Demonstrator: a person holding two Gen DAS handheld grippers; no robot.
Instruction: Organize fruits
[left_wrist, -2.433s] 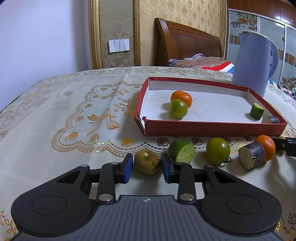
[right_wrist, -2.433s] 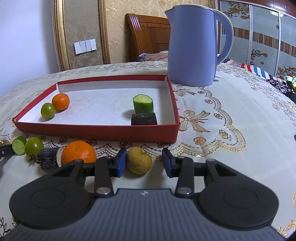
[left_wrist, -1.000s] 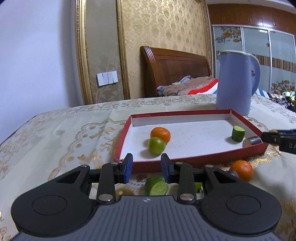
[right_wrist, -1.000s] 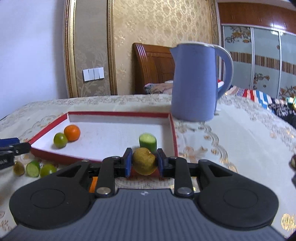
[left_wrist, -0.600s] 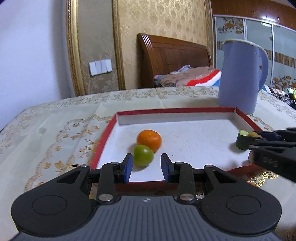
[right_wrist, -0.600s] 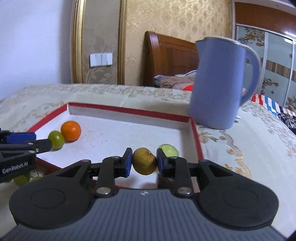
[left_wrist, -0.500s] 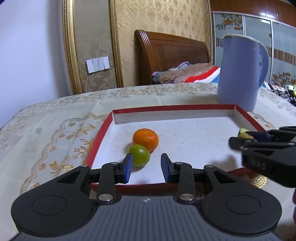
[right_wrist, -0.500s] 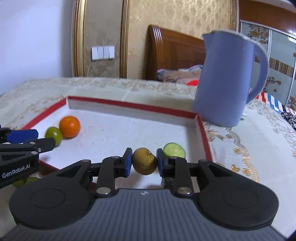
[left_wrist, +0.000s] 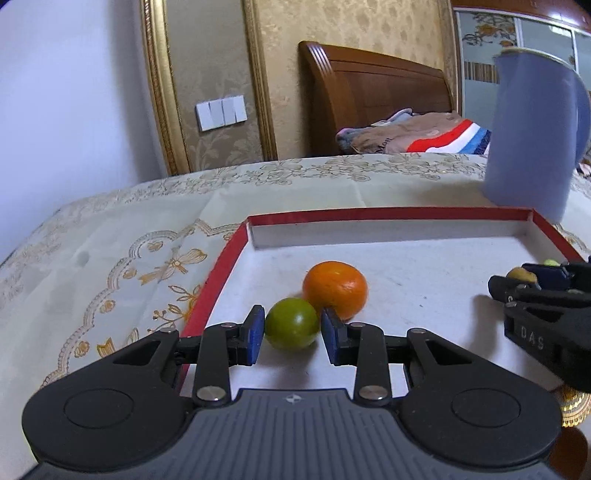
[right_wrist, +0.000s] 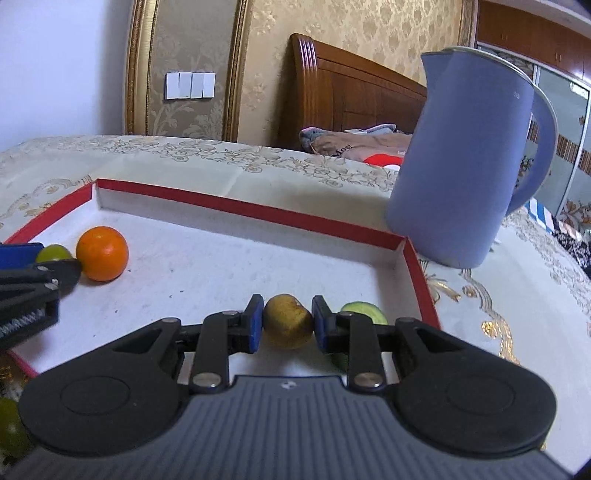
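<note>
A red tray with a white floor holds a green round fruit and an orange. My left gripper is open over the tray, its blue pads on either side of the green fruit with small gaps. My right gripper is shut on a yellow-brown fruit and holds it over the tray's right part, beside a cucumber slice. The right gripper also shows in the left wrist view. The orange and green fruit show in the right wrist view.
A blue kettle stands on the tablecloth just beyond the tray's far right corner. A green fruit lies on the cloth in front of the tray. A wooden headboard and wall stand behind the table.
Both grippers moved forward over the tray. The left gripper came up around the green fruit. The right gripper still carries the yellow-brown fruit, now lower and next to the cucumber slice.
</note>
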